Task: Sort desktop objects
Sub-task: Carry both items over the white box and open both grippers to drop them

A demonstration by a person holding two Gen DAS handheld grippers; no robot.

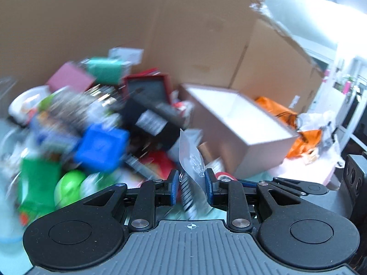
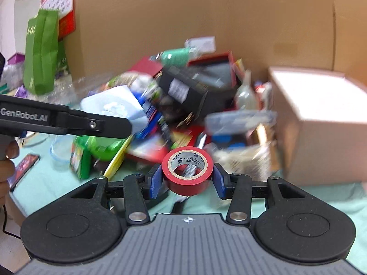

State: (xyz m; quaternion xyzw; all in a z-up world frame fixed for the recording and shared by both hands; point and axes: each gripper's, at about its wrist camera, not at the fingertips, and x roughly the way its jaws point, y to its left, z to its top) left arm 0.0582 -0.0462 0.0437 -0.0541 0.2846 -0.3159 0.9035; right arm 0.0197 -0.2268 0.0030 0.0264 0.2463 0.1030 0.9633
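Cluttered desk [image 2: 57,183]; tape roll [image 2: 187,176] between right tool [image 2: 187,180] pads.

Bright daylight, glare top right; clutter pile [image 1: 91,126] motion-blurred; fisheye warp at edges.

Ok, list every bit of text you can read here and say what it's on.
"GenRobot.AI": on the left gripper's black arm, right wrist view.
"NITTO TAPE": inside the core of the red tape; the smaller print around it is too small to read.
Red calendar: a number grid, too blurred to read.
Black box label and everything else in the pile: blurred, unreadable.
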